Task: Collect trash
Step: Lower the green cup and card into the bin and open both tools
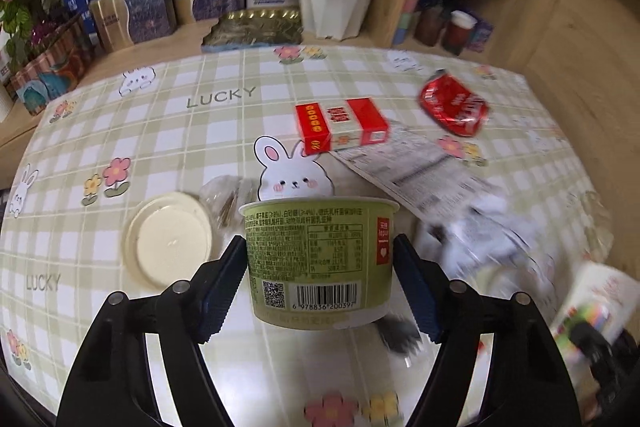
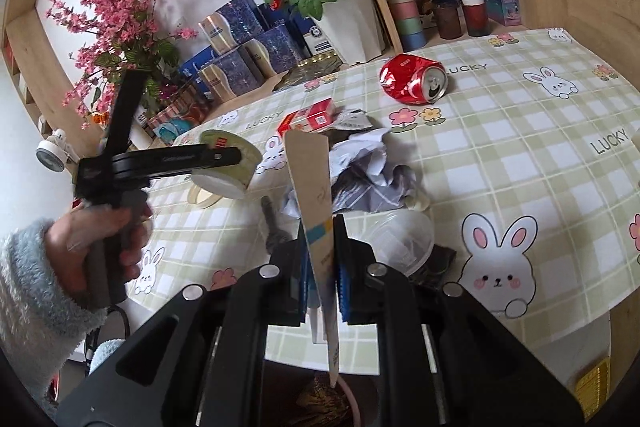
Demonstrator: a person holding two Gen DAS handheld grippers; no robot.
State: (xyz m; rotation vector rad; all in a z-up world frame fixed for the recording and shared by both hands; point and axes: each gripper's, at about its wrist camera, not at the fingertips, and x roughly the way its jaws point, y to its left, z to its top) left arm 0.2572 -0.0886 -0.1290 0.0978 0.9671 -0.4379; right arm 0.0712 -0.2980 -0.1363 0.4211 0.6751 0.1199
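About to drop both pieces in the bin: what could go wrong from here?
1. The green paper yogurt cup sits between the left gripper's pads with a gap at one side; it could slip.
2. The flat cardboard piece in the shut right gripper sticks out far; it may snag the crumpled paper.

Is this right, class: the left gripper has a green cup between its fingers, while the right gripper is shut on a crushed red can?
Not quite. The right gripper is shut on a flattened cardboard carton, not the can; the right wrist view shows the crushed red can lying on the table. The green cup does sit within the left gripper.
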